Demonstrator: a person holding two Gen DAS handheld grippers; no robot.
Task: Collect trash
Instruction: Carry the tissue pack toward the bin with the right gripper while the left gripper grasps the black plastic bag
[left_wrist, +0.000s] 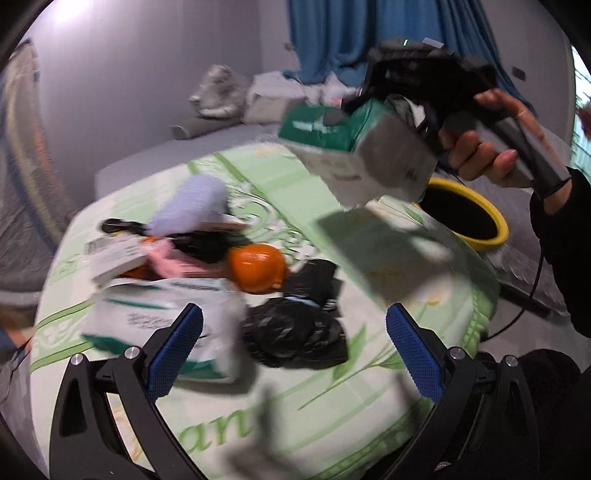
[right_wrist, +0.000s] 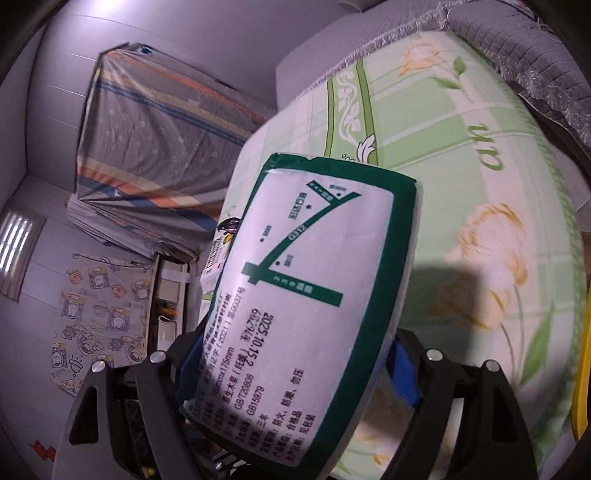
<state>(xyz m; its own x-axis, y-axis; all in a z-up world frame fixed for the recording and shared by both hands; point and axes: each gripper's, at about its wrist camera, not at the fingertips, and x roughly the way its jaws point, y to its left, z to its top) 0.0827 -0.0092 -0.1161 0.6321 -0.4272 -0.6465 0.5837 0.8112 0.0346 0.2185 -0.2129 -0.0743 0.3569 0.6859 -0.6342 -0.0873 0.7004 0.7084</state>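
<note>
- The right gripper (right_wrist: 295, 373) clamps a green-and-white tissue pack (right_wrist: 306, 295) between its blue pads, lifted clear of the floral bedspread (right_wrist: 461, 147).
- From the left wrist view, that pack (left_wrist: 354, 147) hangs near the yellow-rimmed bin (left_wrist: 476, 218), just beside the bed.
- The left gripper (left_wrist: 293, 354) is spread wide with nothing in it — it hovers over remaining litter: another tissue pack (left_wrist: 162, 314), a black bag (left_wrist: 295, 332), an orange piece (left_wrist: 256, 267).
</note>
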